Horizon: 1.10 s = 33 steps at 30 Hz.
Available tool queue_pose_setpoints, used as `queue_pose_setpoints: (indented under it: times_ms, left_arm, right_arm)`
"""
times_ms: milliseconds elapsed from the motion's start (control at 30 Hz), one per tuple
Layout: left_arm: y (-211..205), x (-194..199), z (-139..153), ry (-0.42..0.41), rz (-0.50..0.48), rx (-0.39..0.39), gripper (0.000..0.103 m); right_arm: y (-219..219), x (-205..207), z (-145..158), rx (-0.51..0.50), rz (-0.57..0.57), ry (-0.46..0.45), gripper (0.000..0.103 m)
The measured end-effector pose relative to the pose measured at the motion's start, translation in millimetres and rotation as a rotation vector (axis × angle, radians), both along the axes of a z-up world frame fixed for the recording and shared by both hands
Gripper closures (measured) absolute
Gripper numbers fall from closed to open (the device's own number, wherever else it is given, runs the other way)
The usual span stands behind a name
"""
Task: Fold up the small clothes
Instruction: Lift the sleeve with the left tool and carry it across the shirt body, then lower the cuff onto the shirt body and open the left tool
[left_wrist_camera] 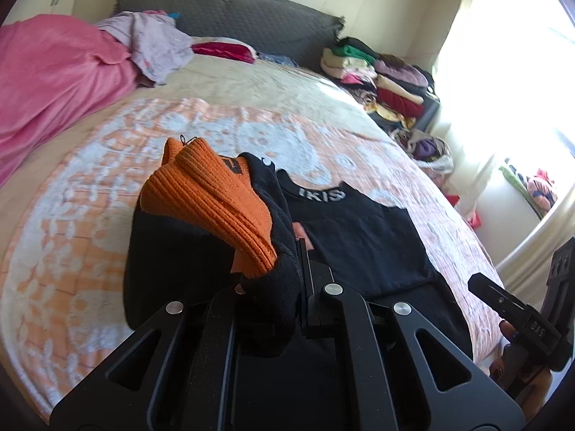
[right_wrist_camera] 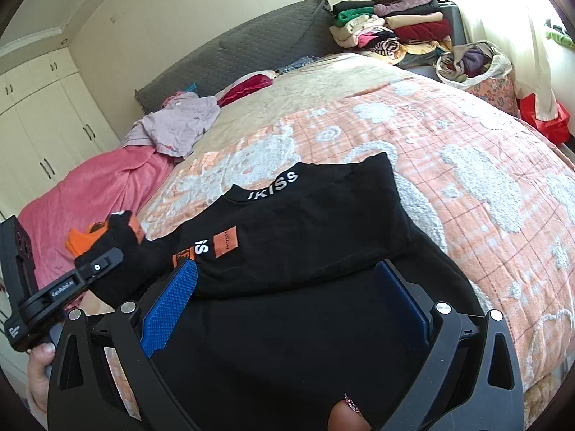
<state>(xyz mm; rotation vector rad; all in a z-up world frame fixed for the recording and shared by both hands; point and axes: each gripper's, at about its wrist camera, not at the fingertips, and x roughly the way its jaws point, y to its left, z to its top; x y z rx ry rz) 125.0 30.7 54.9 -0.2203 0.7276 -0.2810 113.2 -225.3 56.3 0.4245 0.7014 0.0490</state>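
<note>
Our left tongs (left_wrist_camera: 284, 280) clamp the black top's (right_wrist_camera: 309, 222) orange-cuffed sleeve (left_wrist_camera: 215, 201); our right tongs (right_wrist_camera: 287, 294) gape apart over its near hem on the bed (right_wrist_camera: 467, 165).

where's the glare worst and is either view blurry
Left wrist view: the window at upper right is blown out to white, and the bedspread looks slightly smeared, while the orange cuff held by the left gripper is sharper. Right wrist view: crisper, the collar lettering on the black sweatshirt reads clearly; glare only at the top right corner; fisheye bends both.
</note>
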Motion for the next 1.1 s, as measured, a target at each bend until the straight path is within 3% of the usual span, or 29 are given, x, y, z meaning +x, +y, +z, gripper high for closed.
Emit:
queue_pose_setpoints:
  times_ms: [567, 600, 700, 800, 1000, 1100]
  left_arm:
    - [-70, 36, -39, 0.11, -0.223, 0.073, 0.099]
    - [-71, 36, -41, 0.115, -0.236, 0.071, 0.097]
    - [-73, 35, -45, 0.138, -0.286, 0.032, 0.079]
    - [-72, 32, -45, 0.142, -0.304, 0.017, 0.075]
    - [-63, 29, -40, 0.139, -0.318, -0.004, 0.056]
    - [-56, 30, -34, 0.124, -0.308, -0.017, 0.054]
  right_arm:
    - [-28, -9, -13, 0.0, -0.1, 0.044, 0.005]
    - [-29, -9, -14, -0.001, -0.104, 0.046, 0.005]
    - [-32, -7, -17, 0.0, -0.118, 0.055, 0.005]
    - [-31, -5, -20, 0.006, -0.119, 0.065, 0.005]
    - [-14, 8, -31, -0.004, -0.07, 0.095, 0.005]
    - [-3, 15, -33, 0.0, -0.029, 0.097, 0.005]
